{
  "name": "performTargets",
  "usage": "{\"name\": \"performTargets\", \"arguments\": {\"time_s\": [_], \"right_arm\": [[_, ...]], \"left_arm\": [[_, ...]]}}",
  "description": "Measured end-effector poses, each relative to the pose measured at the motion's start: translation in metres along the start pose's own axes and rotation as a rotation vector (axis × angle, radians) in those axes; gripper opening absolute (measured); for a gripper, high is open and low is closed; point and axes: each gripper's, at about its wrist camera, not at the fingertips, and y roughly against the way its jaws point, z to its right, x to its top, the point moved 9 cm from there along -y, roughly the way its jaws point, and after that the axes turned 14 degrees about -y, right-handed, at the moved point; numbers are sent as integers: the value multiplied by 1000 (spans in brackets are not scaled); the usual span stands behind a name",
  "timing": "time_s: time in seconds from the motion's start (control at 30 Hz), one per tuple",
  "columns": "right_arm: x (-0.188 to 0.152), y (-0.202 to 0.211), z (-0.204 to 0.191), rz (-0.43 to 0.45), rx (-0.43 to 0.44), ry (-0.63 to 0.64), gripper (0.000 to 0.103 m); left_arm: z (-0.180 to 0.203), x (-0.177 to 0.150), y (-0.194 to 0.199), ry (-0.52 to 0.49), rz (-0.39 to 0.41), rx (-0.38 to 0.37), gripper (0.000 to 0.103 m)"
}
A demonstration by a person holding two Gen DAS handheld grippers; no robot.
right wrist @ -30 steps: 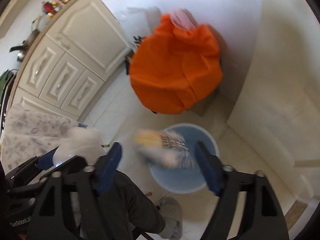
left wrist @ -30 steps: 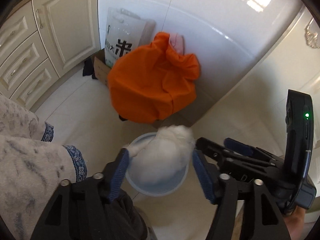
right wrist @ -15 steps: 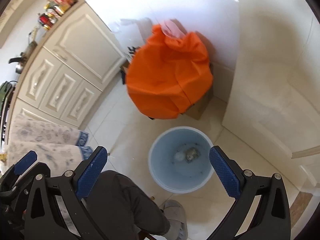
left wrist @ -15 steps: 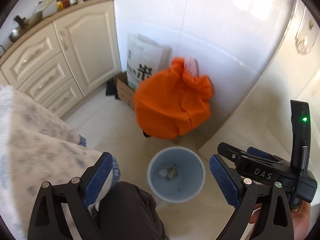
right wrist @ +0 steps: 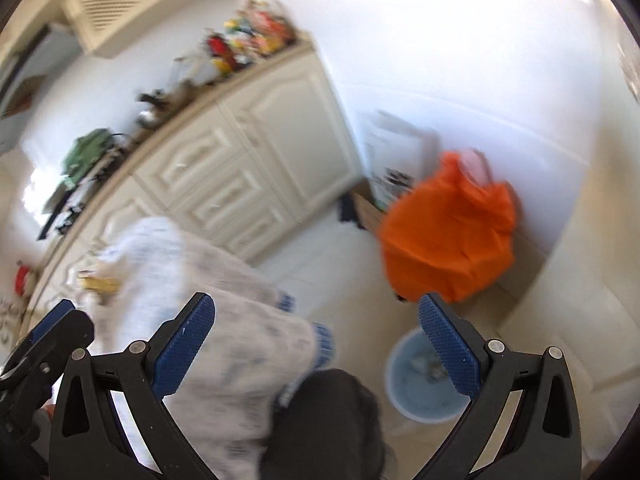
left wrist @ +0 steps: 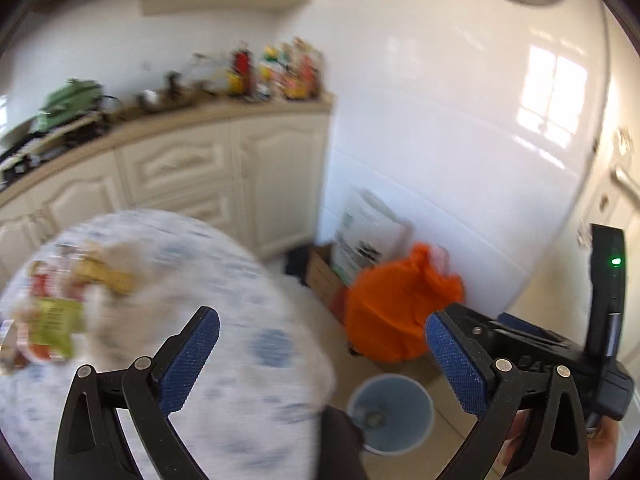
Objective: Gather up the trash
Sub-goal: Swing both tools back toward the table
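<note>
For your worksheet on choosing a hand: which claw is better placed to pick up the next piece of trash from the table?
Probably left. The left claw is open and empty, facing the wrappers on the table. The right claw, also open and empty, sits nearer the bin.

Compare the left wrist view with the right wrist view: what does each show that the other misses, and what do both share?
Only the left wrist view shows the green packet among blurred trash on the patterned tablecloth. Only the right wrist view shows grey trousers. Both show the orange bag, blue bin, cream cabinets and open, empty blue fingers.
</note>
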Motion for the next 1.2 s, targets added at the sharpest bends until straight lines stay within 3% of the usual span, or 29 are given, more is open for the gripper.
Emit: {"name": "performTargets", "arguments": {"time_s": [0.23, 0.43, 0.6, 0.8, 0.93, 1.2], "right_arm": [[-17, 34, -119, 55, 139, 157, 103], [-52, 48, -198, 54, 241, 270, 103], [-84, 52, -244, 48, 278, 366, 103], [-115, 49, -276, 35, 297, 452, 103], [-127, 47, -291, 39, 297, 498, 103], [-154, 7, -306, -29, 255, 583, 103]], "left_arm": [[-67, -29, 92, 89, 107, 132, 102], [-122, -51, 160, 144, 169, 255, 102], [-161, -72, 211, 188, 192, 362, 102], [-184, -106, 235, 239, 192, 441, 102], [-198, -112, 237, 249, 167, 483, 102], [-209, -128, 214, 265, 72, 483, 102]]}}
